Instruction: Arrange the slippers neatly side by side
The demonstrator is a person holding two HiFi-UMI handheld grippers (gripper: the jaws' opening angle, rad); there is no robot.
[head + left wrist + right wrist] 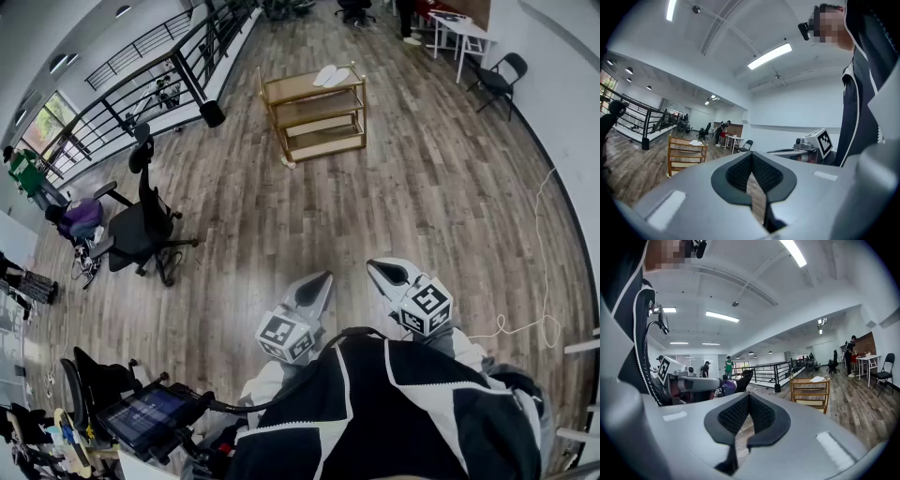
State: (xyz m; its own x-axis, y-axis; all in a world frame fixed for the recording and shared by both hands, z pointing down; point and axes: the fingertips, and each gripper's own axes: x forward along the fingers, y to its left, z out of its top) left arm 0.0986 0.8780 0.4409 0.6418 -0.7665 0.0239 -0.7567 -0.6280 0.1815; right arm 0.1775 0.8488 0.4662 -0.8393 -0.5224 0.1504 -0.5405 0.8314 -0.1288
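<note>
**Both tools shut, slippers far across the room**

The person stands well apart from the wooden shelf (pixel 314 112). The pale slippers (pixel 330 75) lie on its top level, near the far corner; from here I can't tell how evenly they sit.

The left gripper (pixel 319 284) and right gripper (pixel 382 272) are held close to the body, jaws pressed together with nothing between them.

As I see it, the main risk is arriving with the jaws closed. A shut tip would push a slipper rather than take it, and so near the edge it could slide off. A knock might also shift the light-looking shelf. The white cable (pixel 539 281) on the floor to the right could catch a foot.
</note>
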